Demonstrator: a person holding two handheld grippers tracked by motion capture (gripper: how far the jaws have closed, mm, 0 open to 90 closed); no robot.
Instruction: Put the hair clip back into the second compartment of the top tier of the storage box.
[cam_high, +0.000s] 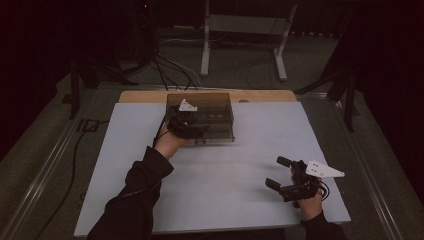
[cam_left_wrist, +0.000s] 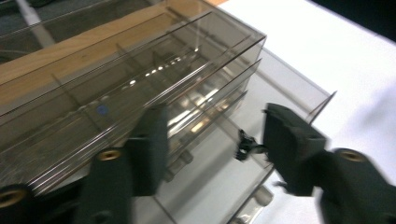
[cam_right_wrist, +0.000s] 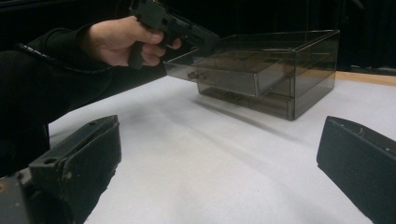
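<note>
Left gripper at the front of the smoked box, jaws parted above its pulled-out top drawer, grasping nothing; fingers spread to either side of the drawer's partitions, touching or not impossible to tell. Right gripper low over the white board, near its right front corner, well apart from the box, jaws wide and empty. One box, at the board's far edge, just before a wooden strip. Two drawers counted in the right gripper view: the top one drawn out toward the person, a lower one pushed in. One small dark clip-like piece inside the open drawer, too blurred to name. One round blue dot on a partition; no readable writing or brand anywhere. Two grippers, two hands, two dark sleeves.
</note>
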